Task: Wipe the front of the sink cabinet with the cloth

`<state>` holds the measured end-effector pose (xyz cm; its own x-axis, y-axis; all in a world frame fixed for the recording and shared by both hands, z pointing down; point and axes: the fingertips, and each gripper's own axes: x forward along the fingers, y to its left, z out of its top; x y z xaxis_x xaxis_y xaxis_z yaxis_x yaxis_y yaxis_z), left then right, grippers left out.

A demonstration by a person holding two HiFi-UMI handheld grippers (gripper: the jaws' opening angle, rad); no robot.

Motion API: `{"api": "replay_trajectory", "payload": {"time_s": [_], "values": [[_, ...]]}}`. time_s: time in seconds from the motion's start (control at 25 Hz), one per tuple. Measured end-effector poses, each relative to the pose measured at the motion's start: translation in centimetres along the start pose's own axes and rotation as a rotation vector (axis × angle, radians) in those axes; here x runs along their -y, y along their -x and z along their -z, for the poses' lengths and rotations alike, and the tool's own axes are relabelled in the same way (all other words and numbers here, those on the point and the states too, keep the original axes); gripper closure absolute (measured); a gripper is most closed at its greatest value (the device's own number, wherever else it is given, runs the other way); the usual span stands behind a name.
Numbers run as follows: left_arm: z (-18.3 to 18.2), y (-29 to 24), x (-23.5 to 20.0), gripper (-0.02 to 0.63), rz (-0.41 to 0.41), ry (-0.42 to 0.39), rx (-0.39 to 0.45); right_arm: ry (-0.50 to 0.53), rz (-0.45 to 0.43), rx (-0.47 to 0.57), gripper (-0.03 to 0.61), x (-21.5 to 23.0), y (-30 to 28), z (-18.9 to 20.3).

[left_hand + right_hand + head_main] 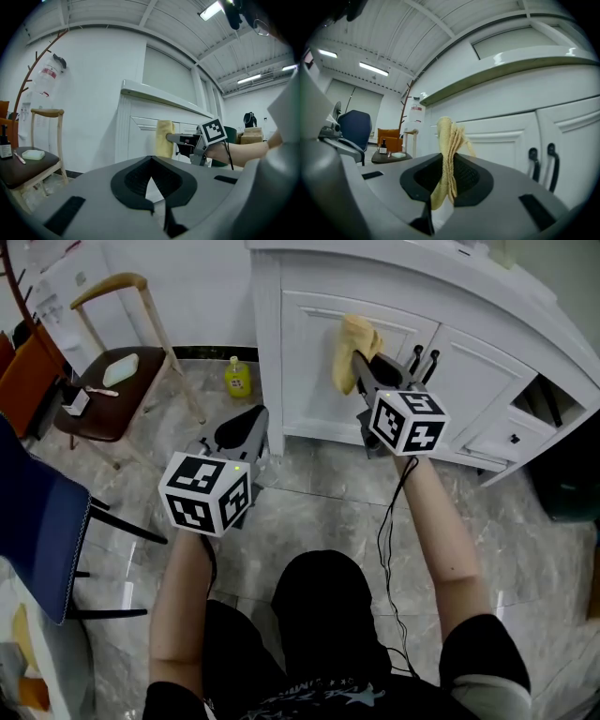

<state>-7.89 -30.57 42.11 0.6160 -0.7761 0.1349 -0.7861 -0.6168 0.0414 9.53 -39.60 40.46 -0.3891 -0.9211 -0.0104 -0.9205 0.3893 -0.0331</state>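
Down at my far left, a blue padded office chair (pixel 37 521) is standing on the grey marbled floor tiles (pixel 319 484), and just past it a light wooden chair with a dark brown seat (pixel 108 404) is sitting near the wall. Further right, a small yellow plastic bottle (pixel 238 377) is resting on the floor just beside the corner of the white panelled sink cabinet (pixel 305 390). I am holding my left gripper (pixel 242 430) low over the tiles, apart from the cabinet, with its jaws drawn together on nothing. To its right, I am raising my right gripper (pixel 364 371) to the cabinet front, its jaws clamping a crumpled yellow cloth (pixel 352 345). That cloth is bunching up out of the jaws and lying against the upper part of the left door. Just right of that gripper, two black door handles (pixel 423 363) are standing upright, side by side.
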Motion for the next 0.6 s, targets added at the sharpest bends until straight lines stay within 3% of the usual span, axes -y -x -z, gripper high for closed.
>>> {"api": "replay_trajectory", "payload": {"time_s": [0.28, 0.6], "values": [[2.0, 2.0, -3.0, 0.599, -0.062, 0.033, -0.022, 0.058, -0.132, -0.104, 0.517, -6.7, -6.2, 5.3], [2.6, 3.2, -4.5, 0.598, -0.088, 0.046, -0.025, 0.077, -0.092, -0.135, 0.517, -7.0, -9.4, 7.1]]}}
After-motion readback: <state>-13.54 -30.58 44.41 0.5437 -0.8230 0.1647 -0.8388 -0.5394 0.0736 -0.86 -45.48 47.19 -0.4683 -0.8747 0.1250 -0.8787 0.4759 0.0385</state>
